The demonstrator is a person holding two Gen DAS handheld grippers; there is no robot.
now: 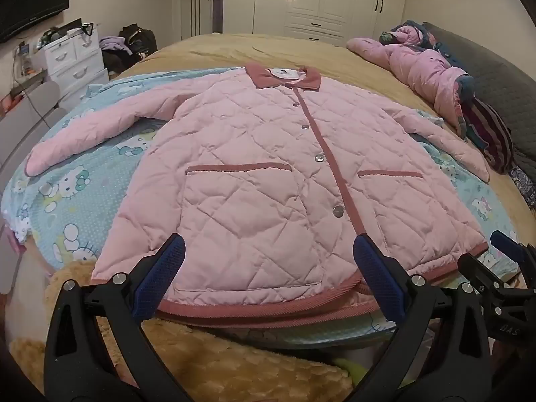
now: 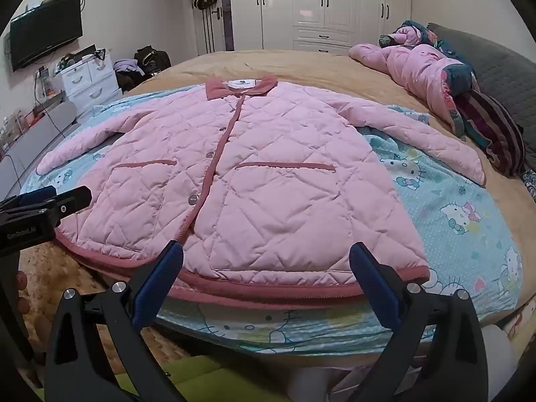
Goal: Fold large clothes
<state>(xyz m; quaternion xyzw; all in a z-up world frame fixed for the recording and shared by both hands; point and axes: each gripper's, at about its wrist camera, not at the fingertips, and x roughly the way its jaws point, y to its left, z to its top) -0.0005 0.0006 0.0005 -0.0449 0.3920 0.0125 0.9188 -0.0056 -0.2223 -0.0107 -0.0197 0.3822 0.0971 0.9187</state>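
Note:
A pink quilted jacket (image 1: 268,174) lies flat, front up and buttoned, on a blue cartoon-print sheet (image 1: 77,181) on the bed, collar at the far end and both sleeves spread out. It also shows in the right wrist view (image 2: 268,181). My left gripper (image 1: 268,251) is open and empty, hovering over the hem near the left pocket. My right gripper (image 2: 266,254) is open and empty, over the hem near the right pocket. The right gripper's tip shows at the left view's right edge (image 1: 509,244). The left gripper's tip shows at the right view's left edge (image 2: 50,197).
A heap of pink and dark clothes (image 1: 445,80) lies at the bed's far right by a grey headboard (image 1: 502,83). A fuzzy tan blanket (image 1: 214,358) covers the near edge. White drawers (image 1: 73,57) and a TV (image 2: 47,30) stand left; wardrobes (image 2: 321,6) stand behind.

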